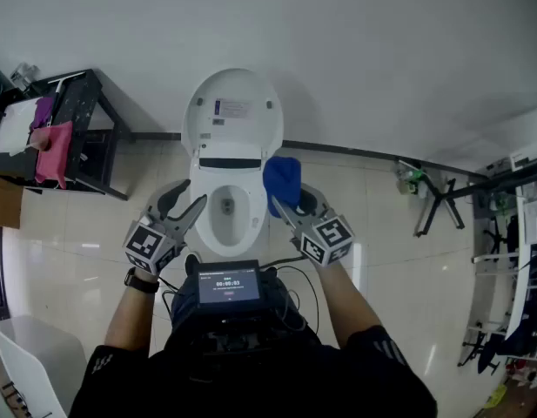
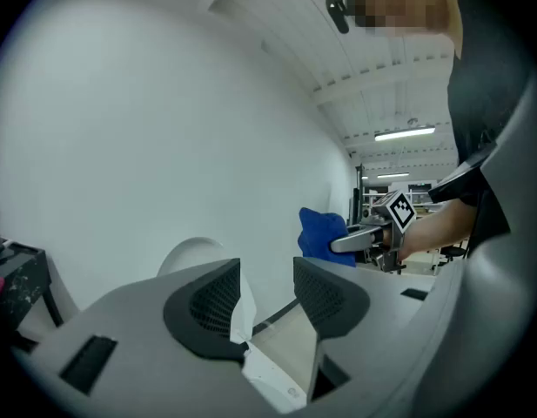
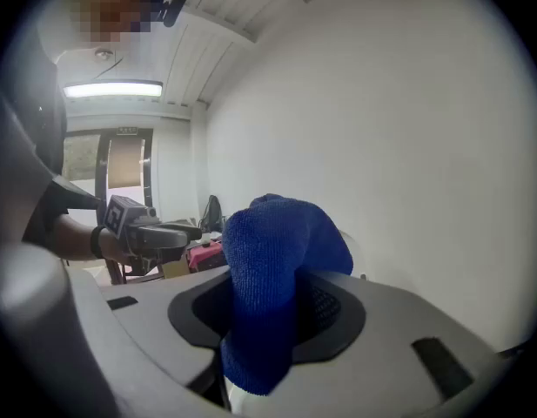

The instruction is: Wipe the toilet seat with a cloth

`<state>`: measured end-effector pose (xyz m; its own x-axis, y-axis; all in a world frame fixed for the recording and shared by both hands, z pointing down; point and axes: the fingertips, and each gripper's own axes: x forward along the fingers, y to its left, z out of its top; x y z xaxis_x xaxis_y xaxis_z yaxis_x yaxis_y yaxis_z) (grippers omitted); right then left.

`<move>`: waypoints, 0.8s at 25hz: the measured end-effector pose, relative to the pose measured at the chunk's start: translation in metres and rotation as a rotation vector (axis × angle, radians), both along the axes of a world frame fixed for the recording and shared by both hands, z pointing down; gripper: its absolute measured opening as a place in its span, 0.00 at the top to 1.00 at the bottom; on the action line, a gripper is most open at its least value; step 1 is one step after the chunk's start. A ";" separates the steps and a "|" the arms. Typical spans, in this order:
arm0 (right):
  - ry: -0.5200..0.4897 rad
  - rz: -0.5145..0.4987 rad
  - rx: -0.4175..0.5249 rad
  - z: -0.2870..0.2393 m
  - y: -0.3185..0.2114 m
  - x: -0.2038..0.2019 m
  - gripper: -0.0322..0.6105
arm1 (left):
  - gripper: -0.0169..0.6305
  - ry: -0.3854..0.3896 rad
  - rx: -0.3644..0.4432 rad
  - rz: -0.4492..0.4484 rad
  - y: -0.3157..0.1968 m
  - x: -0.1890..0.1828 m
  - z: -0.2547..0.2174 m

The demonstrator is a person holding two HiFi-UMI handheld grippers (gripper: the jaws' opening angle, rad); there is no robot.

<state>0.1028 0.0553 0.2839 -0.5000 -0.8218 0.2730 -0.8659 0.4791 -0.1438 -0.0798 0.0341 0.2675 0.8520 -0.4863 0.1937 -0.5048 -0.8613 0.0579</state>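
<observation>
Two tongs hover just short of the white oval toilet seat [image 1: 258,202], which lies ahead of and below them. The right tongs [image 3: 268,313] clamp a bunched blue microfibre cloth [image 1: 282,179]; the left tongs [image 2: 266,296] stand moderately parted, empty. Wiping well probably means pressing the cloth's loose end flat on the rim nearest the right tongs, then sweeping round, with the left tongs held aside.

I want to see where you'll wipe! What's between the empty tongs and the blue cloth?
In the head view, the toilet seat and bowl lie between the left tongs and the blue cloth that the right tongs grip.
</observation>
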 end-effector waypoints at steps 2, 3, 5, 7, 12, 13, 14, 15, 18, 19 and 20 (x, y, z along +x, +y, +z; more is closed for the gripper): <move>0.011 -0.004 0.001 0.005 -0.007 0.002 0.68 | 0.67 -0.006 0.000 0.004 -0.003 0.001 0.004; 0.017 -0.006 -0.001 0.008 -0.010 0.002 0.68 | 0.67 -0.008 -0.001 0.005 -0.004 0.001 0.006; 0.028 -0.014 -0.013 0.018 -0.016 0.004 0.68 | 0.67 -0.014 -0.007 0.006 -0.007 0.001 0.011; 0.042 -0.027 -0.036 0.032 -0.022 0.006 0.68 | 0.67 -0.028 -0.015 0.010 -0.010 0.001 0.019; 0.109 -0.051 -0.113 0.081 -0.038 0.012 0.68 | 0.67 -0.067 -0.040 0.018 -0.020 0.001 0.043; 0.128 -0.054 -0.132 0.094 -0.042 0.014 0.68 | 0.67 -0.071 -0.046 0.018 -0.022 0.001 0.048; 0.149 -0.059 -0.151 0.109 -0.047 0.017 0.68 | 0.67 -0.076 -0.051 0.018 -0.025 0.001 0.054; 0.174 -0.065 -0.170 0.124 -0.051 0.019 0.68 | 0.67 -0.081 -0.055 0.017 -0.027 0.002 0.060; 0.254 -0.086 -0.228 0.176 -0.060 0.025 0.68 | 0.67 -0.091 -0.071 0.011 -0.031 0.002 0.081; 0.273 -0.092 -0.248 0.193 -0.063 0.026 0.68 | 0.67 -0.093 -0.080 0.009 -0.032 0.003 0.087; 0.285 -0.099 -0.267 0.210 -0.065 0.025 0.68 | 0.66 -0.092 -0.092 0.006 -0.034 0.003 0.094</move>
<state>0.1280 -0.0095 0.4944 -0.4462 -0.6548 0.6100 -0.8407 0.5403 -0.0349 -0.0766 0.0004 0.3614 0.8315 -0.4576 0.3151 -0.5063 -0.8576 0.0906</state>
